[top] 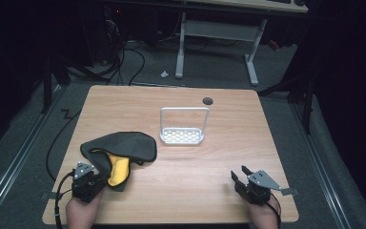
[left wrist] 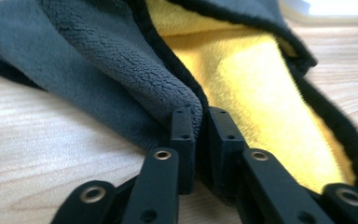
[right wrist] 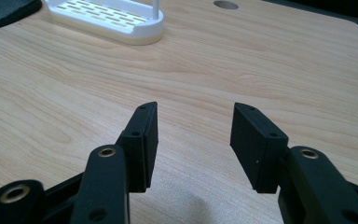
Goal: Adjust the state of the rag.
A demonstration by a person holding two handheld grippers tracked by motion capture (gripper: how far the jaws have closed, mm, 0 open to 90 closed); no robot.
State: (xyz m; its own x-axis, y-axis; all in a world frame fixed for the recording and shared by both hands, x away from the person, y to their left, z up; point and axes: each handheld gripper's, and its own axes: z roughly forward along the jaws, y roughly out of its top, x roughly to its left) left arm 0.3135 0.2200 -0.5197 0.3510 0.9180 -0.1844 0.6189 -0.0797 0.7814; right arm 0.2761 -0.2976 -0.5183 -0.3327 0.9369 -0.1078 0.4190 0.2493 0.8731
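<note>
A dark grey cloth [top: 121,145] with a yellow inner side [top: 117,171] lies crumpled on the left of the wooden table [top: 219,157]. My left gripper [top: 95,172] sits at the cloth's near edge; in the left gripper view its jaws are shut on a fold of the grey cloth [left wrist: 121,70], with the yellow side [left wrist: 256,88] spreading to the right. My right gripper [top: 238,174] rests near the table's front right, open, with bare wood between its fingers [right wrist: 144,135]. A white rack [top: 183,129] with a tall wire handle stands mid-table.
A round cable hole [top: 208,100] marks the table's far edge. The white rack's slotted base [right wrist: 107,18] lies ahead and left of my right gripper. A desk frame [top: 219,43] and cables stand on the floor beyond the table.
</note>
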